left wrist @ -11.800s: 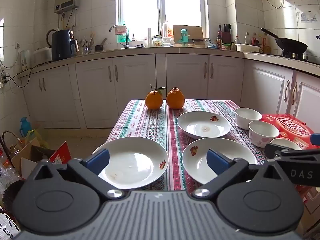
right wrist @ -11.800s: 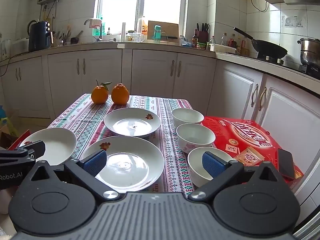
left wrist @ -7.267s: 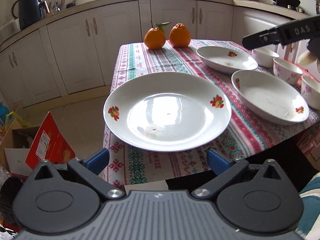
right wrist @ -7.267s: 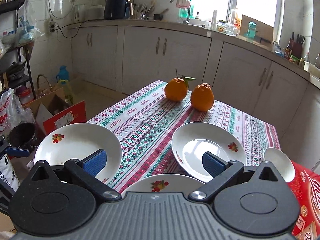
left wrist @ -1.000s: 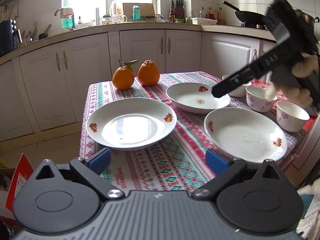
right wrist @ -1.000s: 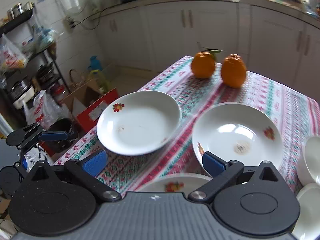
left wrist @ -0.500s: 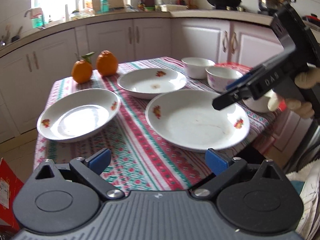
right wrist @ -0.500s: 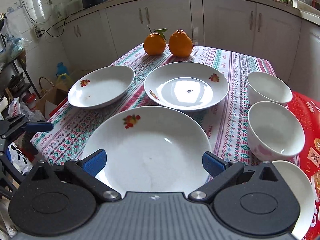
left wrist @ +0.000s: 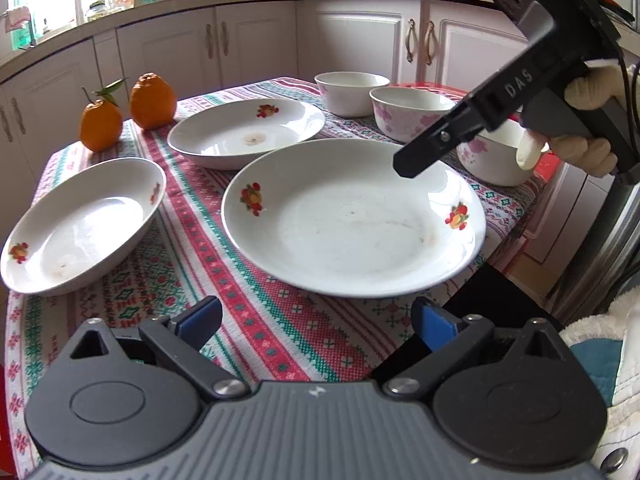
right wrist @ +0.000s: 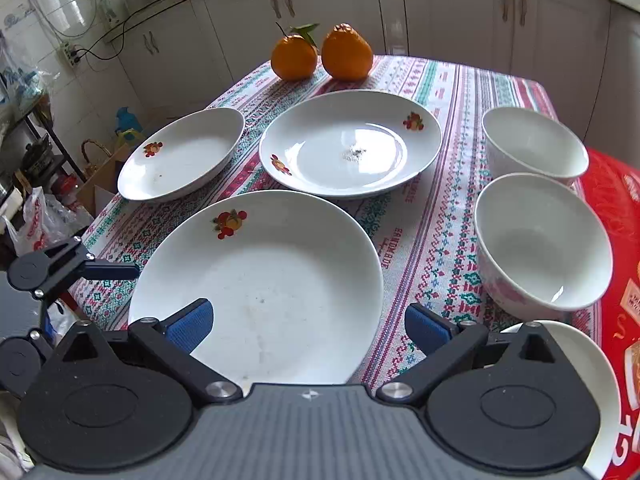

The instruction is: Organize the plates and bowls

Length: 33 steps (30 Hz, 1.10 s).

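Three white plates with fruit motifs lie on the patterned tablecloth: a near plate [left wrist: 352, 216] [right wrist: 256, 288], a far plate [left wrist: 244, 132] [right wrist: 348, 144] and a left plate [left wrist: 80, 224] [right wrist: 180, 156]. Three bowls stand in a row on the right [right wrist: 532, 144] [right wrist: 540, 240] [right wrist: 580, 368]. My left gripper [left wrist: 316, 320] is open, just short of the near plate's front rim. My right gripper [right wrist: 308, 324] is open, low over the same plate's near edge. In the left wrist view, one right finger [left wrist: 440, 136] hangs above that plate's right rim.
Two oranges [right wrist: 294, 58] [right wrist: 346, 54] sit at the table's far end. A red box [right wrist: 616, 216] lies under the bowls' right side. Bags and a cardboard box [right wrist: 100, 176] crowd the floor left of the table. White cabinets [left wrist: 360, 40] line the walls.
Both grippers have closed in on the near plate. The right gripper has dropped lower over it, and the left view now has it centred.
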Motion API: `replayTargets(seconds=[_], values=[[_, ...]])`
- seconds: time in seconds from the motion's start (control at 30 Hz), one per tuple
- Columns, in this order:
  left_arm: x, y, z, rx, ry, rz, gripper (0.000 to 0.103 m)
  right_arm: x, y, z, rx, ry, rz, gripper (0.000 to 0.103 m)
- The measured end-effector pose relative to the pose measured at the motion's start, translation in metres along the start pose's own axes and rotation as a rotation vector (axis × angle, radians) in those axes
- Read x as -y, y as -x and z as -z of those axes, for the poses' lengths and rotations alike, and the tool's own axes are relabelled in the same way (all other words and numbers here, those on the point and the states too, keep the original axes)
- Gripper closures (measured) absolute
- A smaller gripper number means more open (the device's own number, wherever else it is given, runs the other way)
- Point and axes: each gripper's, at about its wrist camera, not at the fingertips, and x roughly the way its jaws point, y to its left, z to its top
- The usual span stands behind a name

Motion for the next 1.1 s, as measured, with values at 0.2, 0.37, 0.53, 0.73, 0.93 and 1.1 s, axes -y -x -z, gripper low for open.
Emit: replayTargets(seconds=[0.2, 0.37, 0.53, 0.73, 0.93, 1.1], values=[[-0.004, -0.014, -0.002, -0.004, -0.006, 0.055, 0.001, 0.007, -0.012, -0.011, -0.066, -0.014, -0.018, 0.000], [-0.005, -0.018, -0.004, 0.001, -0.042, 0.085, 0.001, 0.012, -0.022, -0.021, -0.119, -0.035, -0.057, 0.000], [-0.008, -0.020, -0.005, 0.011, -0.067, 0.115, 0.001, 0.010, -0.033, -0.029, -0.162, -0.017, -0.065, 0.000], [-0.011, -0.020, -0.004, 0.030, -0.076, 0.143, 0.001, 0.010, -0.047, -0.037, -0.205, -0.004, -0.092, 0.001], [-0.013, -0.019, -0.004, 0.042, -0.068, 0.178, 0.001, 0.017, -0.053, -0.042, -0.221, -0.016, -0.123, 0.012], [-0.013, -0.019, -0.004, 0.041, -0.069, 0.188, 0.002, 0.019, -0.054, -0.044, -0.234, -0.021, -0.134, 0.016]])
